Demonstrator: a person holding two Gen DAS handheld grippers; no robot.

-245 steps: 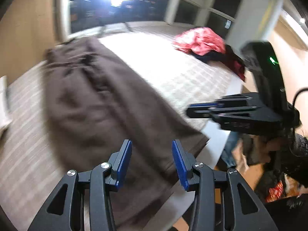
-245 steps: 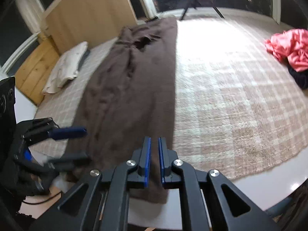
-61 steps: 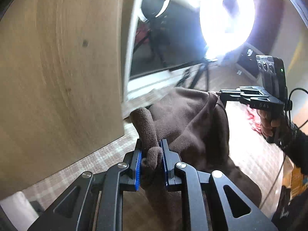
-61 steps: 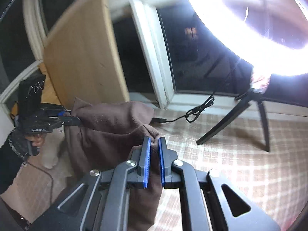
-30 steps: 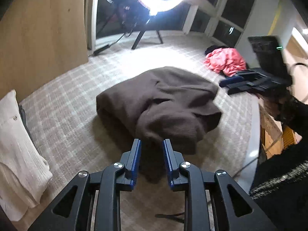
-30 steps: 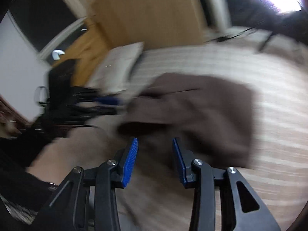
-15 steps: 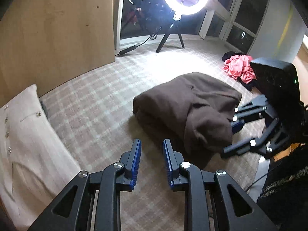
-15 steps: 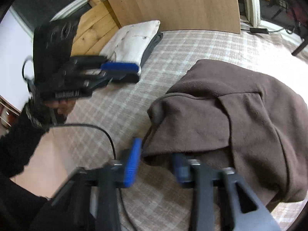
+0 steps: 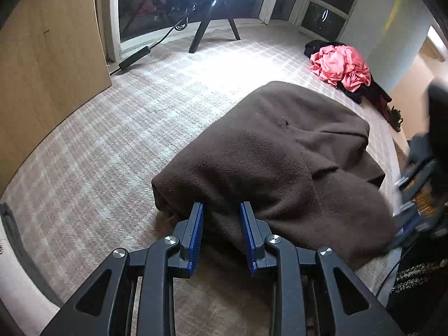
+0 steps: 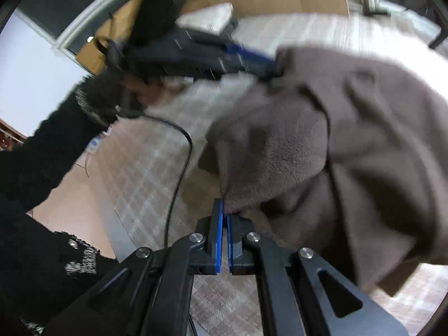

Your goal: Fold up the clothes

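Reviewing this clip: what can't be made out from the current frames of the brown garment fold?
- Left wrist view: the right gripper is motion-blurred at the right edge; its jaws are unreadable there.
- Left wrist view: the brown garment covers its own lower layers, so the fold count is hidden.
- Right wrist view: the left gripper is smeared by blur.
- Left wrist view: dark clothes under the pink pile are too small to identify.
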